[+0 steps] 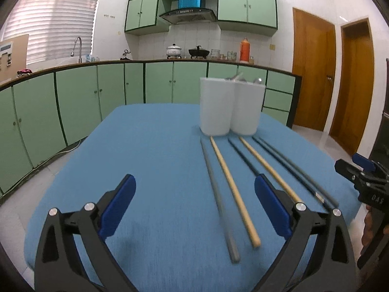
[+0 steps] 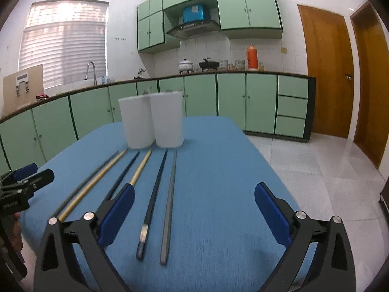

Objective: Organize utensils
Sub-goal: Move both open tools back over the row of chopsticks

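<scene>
- Left gripper point(image 1: 194, 202) gapes wide, empty; chopsticks point(image 1: 233, 189) lie at twelve to one o'clock.
- Right gripper point(image 2: 194, 206) likewise agape; grey chopstick point(image 2: 169, 206) at eleven.

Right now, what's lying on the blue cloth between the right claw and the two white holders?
In the right wrist view, a dark chopstick and a grey chopstick lie between the open right claw and the white holders.

A: What is sitting on the counter point(image 2: 170, 76) at the back?

B: A white pot point(image 2: 186, 65), a black pan point(image 2: 208, 64) and an orange flask point(image 2: 252, 56) are standing there; a tap point(image 2: 91, 71) is arching over the sink.

A: And above?

B: A blue box point(image 1: 190, 0) is resting on the hood point(image 1: 188, 15) between green cupboards point(image 1: 246, 2).
</scene>
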Motion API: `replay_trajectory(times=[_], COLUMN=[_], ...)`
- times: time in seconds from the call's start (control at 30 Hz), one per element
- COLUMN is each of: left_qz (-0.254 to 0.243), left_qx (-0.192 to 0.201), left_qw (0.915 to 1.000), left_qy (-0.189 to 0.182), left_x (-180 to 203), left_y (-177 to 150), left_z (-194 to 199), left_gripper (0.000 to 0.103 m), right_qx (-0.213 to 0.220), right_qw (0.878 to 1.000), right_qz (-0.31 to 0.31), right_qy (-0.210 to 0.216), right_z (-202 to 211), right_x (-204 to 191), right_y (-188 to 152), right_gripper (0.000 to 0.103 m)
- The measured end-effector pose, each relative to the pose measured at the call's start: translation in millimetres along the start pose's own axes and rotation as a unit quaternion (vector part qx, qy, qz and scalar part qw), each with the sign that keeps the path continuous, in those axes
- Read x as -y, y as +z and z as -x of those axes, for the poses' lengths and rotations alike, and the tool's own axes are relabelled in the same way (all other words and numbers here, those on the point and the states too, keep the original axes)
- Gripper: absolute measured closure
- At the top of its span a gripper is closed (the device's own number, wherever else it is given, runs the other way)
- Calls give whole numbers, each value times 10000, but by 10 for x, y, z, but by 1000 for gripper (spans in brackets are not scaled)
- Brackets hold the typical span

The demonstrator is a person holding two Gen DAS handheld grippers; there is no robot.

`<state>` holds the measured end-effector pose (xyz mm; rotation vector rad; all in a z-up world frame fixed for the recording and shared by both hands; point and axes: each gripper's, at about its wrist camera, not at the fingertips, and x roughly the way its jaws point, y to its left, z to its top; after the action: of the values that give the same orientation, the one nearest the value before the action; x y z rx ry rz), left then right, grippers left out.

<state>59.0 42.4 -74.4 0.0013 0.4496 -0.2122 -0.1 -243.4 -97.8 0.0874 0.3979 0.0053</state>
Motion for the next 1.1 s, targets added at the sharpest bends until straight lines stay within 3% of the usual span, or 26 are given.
replay_trajectory(times=[0.13,0.5,0.93,1.1], left_qz=[-79,-158,-127,-116], left_qx=[-48,-7,7,-113], left_qw=[10000,9999,9997,9995], left_qy=[32,29,-196,-259], left_x=[5,58,188,228], left_y=[-160,-326,-432,-497], left_z=[84,147,158,123], left_gripper=[8,8,9,24], right_qx=[-175,-147,-167,-237], right_qw=[9998,9996,9995,9994], right_qz=[-50,229,257,236], right_qy=[-29,-78,67,83], right_z=[21,100,117,105], right_x=[44,-95,-133,-117], right_y=[-126,-299,-365,-383], right_gripper=[6,9,40,47])
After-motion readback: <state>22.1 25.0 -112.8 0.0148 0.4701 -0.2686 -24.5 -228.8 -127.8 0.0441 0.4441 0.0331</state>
